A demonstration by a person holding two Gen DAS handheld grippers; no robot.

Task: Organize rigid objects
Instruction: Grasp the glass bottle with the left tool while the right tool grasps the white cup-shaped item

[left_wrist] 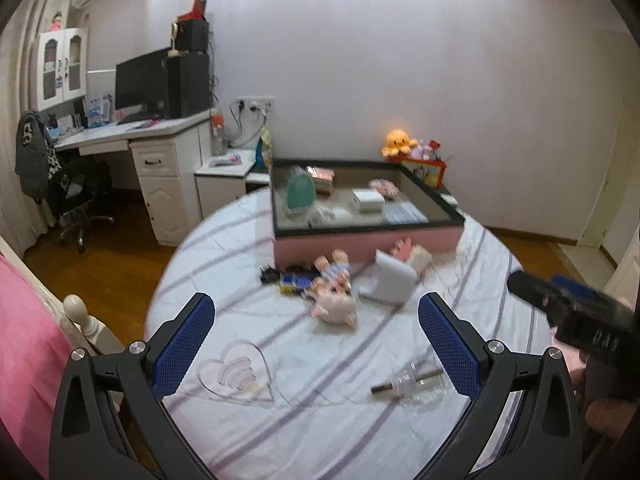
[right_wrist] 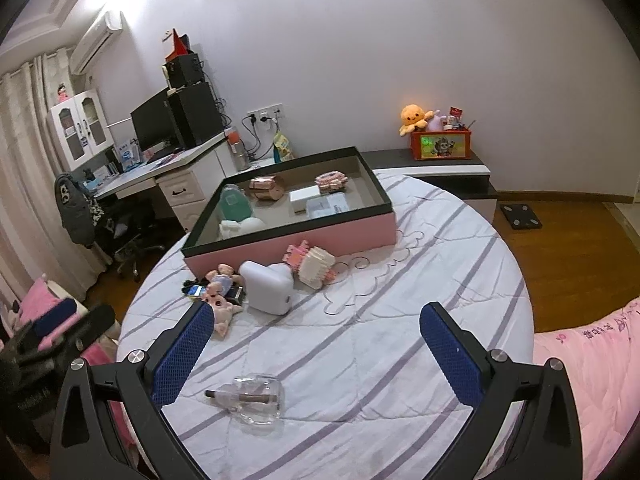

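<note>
- Both grippers hang above the round bed, nothing held: left gripper (left_wrist: 316,340) has jaws wide, right gripper (right_wrist: 316,350) likewise.
- Step in hand, as we judge it: pick the next loose piece and carry it to the box (right_wrist: 360,229), which sits at the far side of the bed, pink-walled, dark-rimmed, open.
- Nearest piece is the clear bottle (right_wrist: 256,398), lying on its side between the right jaws, a dark stick inside it.
- We would close across its flat body, not the neck; clear plastic looks slick, so squeeze squarely and lift level.
- The sheet is soft and wrinkled; we come down gently so the jaws do not snag cloth.
- Count, loose on the bed: one bottle, one white case (right_wrist: 267,288), one block figure (right_wrist: 314,265), two small dolls, one pig toy (left_wrist: 335,310), and dark small items we cannot separate.
- Count, in the box: about seven pieces; blur forbids a firm tally.
- One heart outline (left_wrist: 236,376) is stitched into the sheet, not a thing to move.
</note>
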